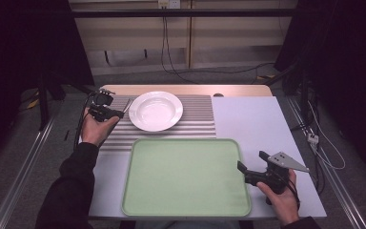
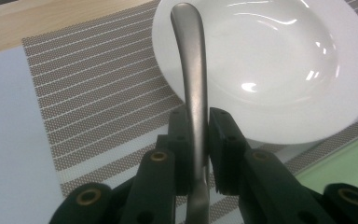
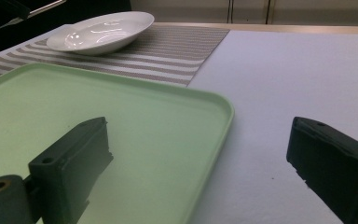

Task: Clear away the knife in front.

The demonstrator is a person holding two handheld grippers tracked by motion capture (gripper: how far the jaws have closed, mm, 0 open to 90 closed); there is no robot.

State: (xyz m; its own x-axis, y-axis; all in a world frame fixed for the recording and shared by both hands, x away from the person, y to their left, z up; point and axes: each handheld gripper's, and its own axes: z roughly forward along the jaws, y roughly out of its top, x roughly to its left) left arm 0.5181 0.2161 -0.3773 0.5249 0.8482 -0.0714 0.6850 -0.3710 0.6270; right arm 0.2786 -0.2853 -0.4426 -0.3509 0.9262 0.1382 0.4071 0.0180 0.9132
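two surfaces cover the wooden table point(image 1: 186, 89) in the high view: a pale lavender-white sheet point(image 1: 257, 129) across most of it, and a grey and white striped woven placemat point(image 1: 195, 119) at the upper centre. on the placemat sits a round white ceramic deep plate point(image 1: 156, 110), and below it, in the lower centre of the frame, lies a pale green rectangular plastic tray point(image 1: 186, 177) with rounded corners and nothing on it.

the left gripper point(image 1: 106, 110), at the centre left of the high view, is held just beside the plate's left edge. in the left gripper view its black jaws are clenched on the dull silver metal handle of a utensil point(image 2: 192, 88), which rises up the frame with its rounded end over the plate's rim; its working end is hidden.

the right gripper point(image 1: 252, 164), at the lower right, hovers just beside the tray's right edge, jaws spread wide and grasping nothing.

beyond the table's far edge, a beige wall panel point(image 1: 181, 38) with black cables point(image 1: 171, 62) hanging down it runs across the top, dark curtains point(image 1: 24, 43) close both upper corners, and grey floor point(image 1: 33, 143) flanks the table.
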